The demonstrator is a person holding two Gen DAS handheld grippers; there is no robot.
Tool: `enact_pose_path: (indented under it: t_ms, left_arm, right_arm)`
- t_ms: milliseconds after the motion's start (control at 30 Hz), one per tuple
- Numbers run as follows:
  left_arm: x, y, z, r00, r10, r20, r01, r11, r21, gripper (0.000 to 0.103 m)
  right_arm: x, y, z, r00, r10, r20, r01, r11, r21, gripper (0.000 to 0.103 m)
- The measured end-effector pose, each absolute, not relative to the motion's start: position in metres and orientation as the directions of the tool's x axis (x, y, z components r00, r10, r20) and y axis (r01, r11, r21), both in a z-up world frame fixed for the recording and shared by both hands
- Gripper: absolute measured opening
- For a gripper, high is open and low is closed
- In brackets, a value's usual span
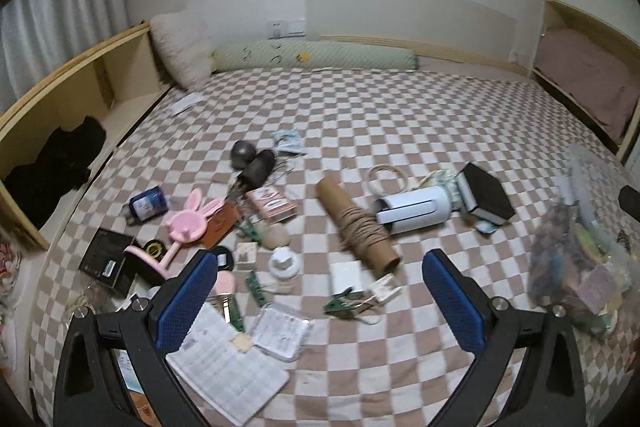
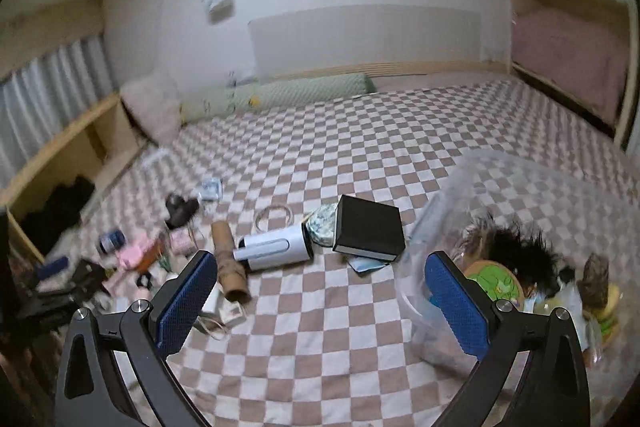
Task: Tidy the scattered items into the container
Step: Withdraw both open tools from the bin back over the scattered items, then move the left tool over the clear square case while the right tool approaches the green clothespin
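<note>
Both grippers, left (image 1: 316, 301) and right (image 2: 320, 301), are spread wide and carry nothing, so you're likely between picks. The bin (image 2: 520, 187) at right holds some items; many others litter the bed (image 1: 400, 107). The tube (image 1: 356, 225) lies flat, long axis diagonal, open end toward you.

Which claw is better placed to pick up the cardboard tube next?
Probably the left claw: it is open, and the cardboard tube lies just ahead between its fingers. The right claw, also open, sits nearer the clear container.

One cardboard tube (image 1: 357, 225), two black boxes (image 1: 486, 193)
</note>
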State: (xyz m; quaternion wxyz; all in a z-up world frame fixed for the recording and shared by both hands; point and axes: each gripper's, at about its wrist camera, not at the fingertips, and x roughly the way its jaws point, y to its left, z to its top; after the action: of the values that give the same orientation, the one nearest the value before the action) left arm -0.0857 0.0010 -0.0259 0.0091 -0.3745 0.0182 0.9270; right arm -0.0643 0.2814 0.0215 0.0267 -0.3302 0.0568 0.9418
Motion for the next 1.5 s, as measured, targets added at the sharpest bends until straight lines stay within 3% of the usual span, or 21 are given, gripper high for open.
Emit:
enact_pose_path:
  t_ms: [267,700,1067,1500]
  left_arm:
    - [-0.094,-0.024,-0.066,-0.666,-0.069,-0.743,-0.042,-0.991,0.130,0.103]
    - [-0.125,-0.051,-0.134,-0.487,-0.068,-0.871,-0.039,-0.994,0.100,0.103]
    - [-0.154,-0.047,-0.171,-0.384,-0.020,-0.923,-0.033,-0.999,0.035,0.103]
    - [-0.179,-0.035,-0.210,-0.260,0.028,-0.965,-0.043,-0.999,-0.018,0.103]
  right_arm:
    - [-0.099,0.246,-0.004,-0.675,-0.065,-0.735,-0.050,-0.990,0.133,0.103]
    - [-0.144,0.179,-0.078,-0.464,-0.115,-0.879,0.076,-0.993,0.090,0.103]
    - [-0.164,0.185,-0.129,-0.317,-0.187,-0.930,-0.001,-0.980,0.198,0.103]
    - [-0.177,0.206,-0.153,-0.265,-0.217,-0.939,-0.073,-0.967,0.244,0.103]
